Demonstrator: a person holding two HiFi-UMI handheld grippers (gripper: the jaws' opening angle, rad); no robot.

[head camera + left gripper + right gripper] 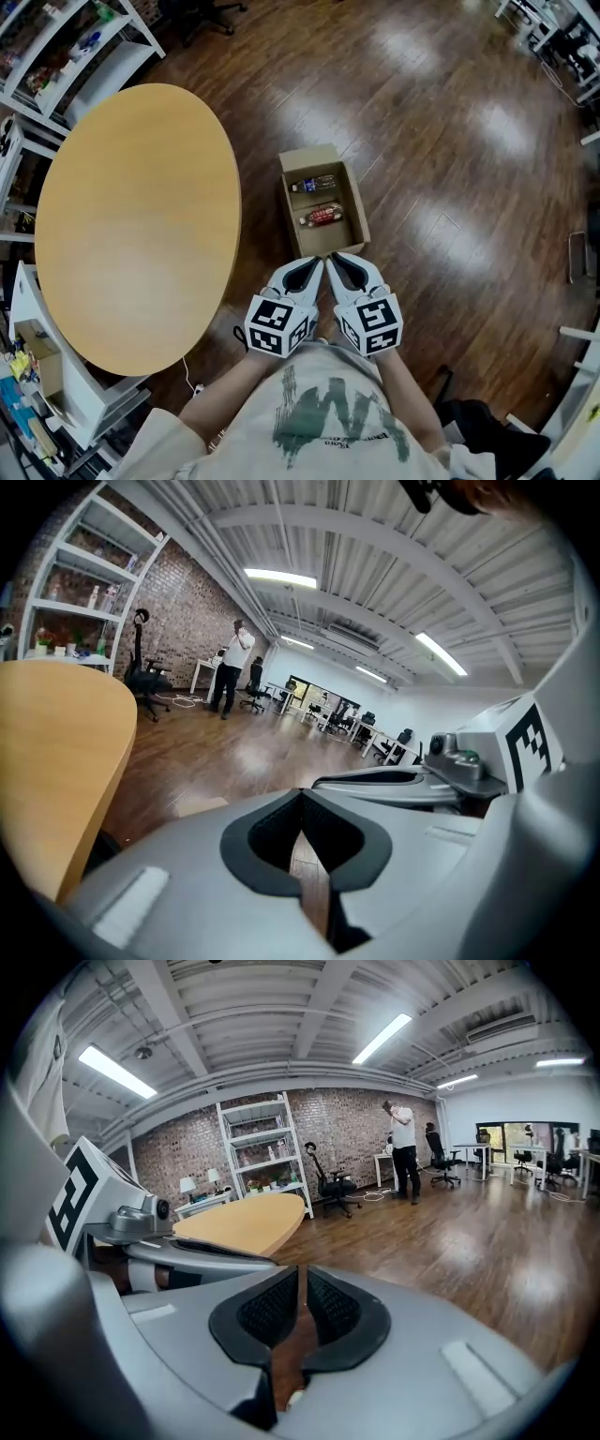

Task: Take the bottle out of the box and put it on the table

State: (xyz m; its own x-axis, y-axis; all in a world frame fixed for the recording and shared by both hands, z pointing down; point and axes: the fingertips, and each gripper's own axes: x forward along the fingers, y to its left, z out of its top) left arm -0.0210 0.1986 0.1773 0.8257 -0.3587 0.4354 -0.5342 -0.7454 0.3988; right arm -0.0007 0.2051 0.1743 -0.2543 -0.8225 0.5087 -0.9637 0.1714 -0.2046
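Note:
An open cardboard box (359, 212) stands on the wooden floor in front of me. Two bottles lie in it: one with a dark label (314, 184) at the far end, one with a red label (322, 216) nearer to me. The round wooden table (131, 225) is left of the box. Both grippers hang side by side at the box's near end, above the floor and apart from the bottles. My left gripper (315, 266) (302, 803) is shut and empty. Only a thin slit parts the pads of my right gripper (332, 262) (302, 1279), with nothing between them.
White shelving (66, 47) full of goods stands behind the table, and more white furniture (37, 366) sits at its near left. Far across the room a person (403, 1143) stands near office chairs and desks. Dark plank floor lies right of the box.

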